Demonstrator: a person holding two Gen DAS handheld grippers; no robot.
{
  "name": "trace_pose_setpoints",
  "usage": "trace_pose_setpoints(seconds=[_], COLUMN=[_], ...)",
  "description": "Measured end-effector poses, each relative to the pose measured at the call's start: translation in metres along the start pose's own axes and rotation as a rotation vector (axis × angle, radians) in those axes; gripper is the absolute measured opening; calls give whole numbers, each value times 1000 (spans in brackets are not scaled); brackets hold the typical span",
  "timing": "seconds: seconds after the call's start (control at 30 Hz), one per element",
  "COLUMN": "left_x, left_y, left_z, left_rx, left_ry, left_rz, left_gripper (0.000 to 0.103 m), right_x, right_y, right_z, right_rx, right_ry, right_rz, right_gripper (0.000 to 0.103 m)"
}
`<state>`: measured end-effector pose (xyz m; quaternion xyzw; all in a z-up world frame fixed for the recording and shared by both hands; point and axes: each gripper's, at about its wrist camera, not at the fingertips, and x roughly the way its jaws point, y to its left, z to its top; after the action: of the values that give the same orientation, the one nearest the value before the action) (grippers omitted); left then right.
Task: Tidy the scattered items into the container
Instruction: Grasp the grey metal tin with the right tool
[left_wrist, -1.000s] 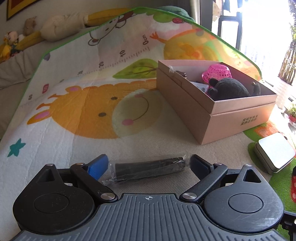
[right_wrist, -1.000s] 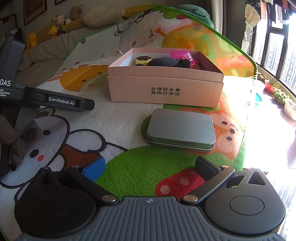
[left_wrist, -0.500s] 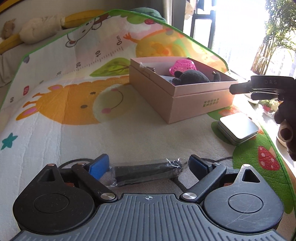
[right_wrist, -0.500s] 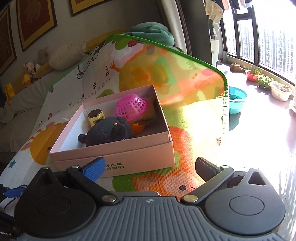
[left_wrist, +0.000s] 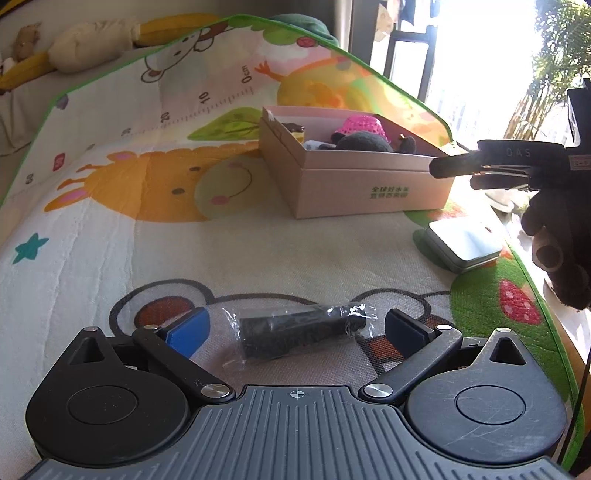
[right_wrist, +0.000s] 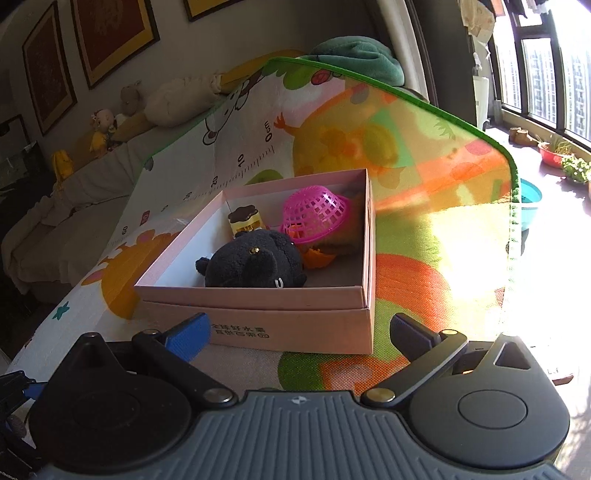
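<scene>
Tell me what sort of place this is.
Most likely a home living room: a children's play mat spread out, soft toys along a sofa, framed pictures on the wall, and potted plants by big windows.

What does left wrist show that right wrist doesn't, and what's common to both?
Left wrist only: the black cylinder in a clear wrapper lying on the mat between the left gripper pads, whose jaws are opening and not pressing it; the flat metal tin right of the box; the right gripper seen from outside in a dark glove.

Right wrist only: the teal bowl on the sunlit floor, framed pictures on the wall, the right gripper empty and open.

Both: the pink box, pink mesh basket, black plush, play mat.
</scene>
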<state>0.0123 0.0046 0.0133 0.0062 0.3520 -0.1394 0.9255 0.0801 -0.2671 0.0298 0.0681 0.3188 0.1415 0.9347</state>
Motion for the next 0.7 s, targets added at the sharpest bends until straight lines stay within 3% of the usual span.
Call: trace_pose_setpoints(seconds=[0.17, 0.23, 0.5, 0.57, 0.7], left_x=[5, 5, -6, -8, -6], left_y=[-4, -5, 0, -1, -6], left_z=[-4, -4, -8, -9, -8], left_rx=[16, 21, -14, -18, -5], left_ry=[6, 6, 1, 5, 13], left_rz=[11, 11, 33, 38, 46], left_gripper=[103, 103, 103, 103, 103], right_x=[-11, -14, -3, -6, -22], right_y=[26, 33, 49, 49, 51], right_z=[-38, -48, -54, -55, -64], right_rx=[-166, -193, -207, -204, -186], right_ry=[62, 38, 98, 95, 103], right_rz=[-187, -212, -182, -184, -136], right_gripper=[103, 103, 102, 92, 92])
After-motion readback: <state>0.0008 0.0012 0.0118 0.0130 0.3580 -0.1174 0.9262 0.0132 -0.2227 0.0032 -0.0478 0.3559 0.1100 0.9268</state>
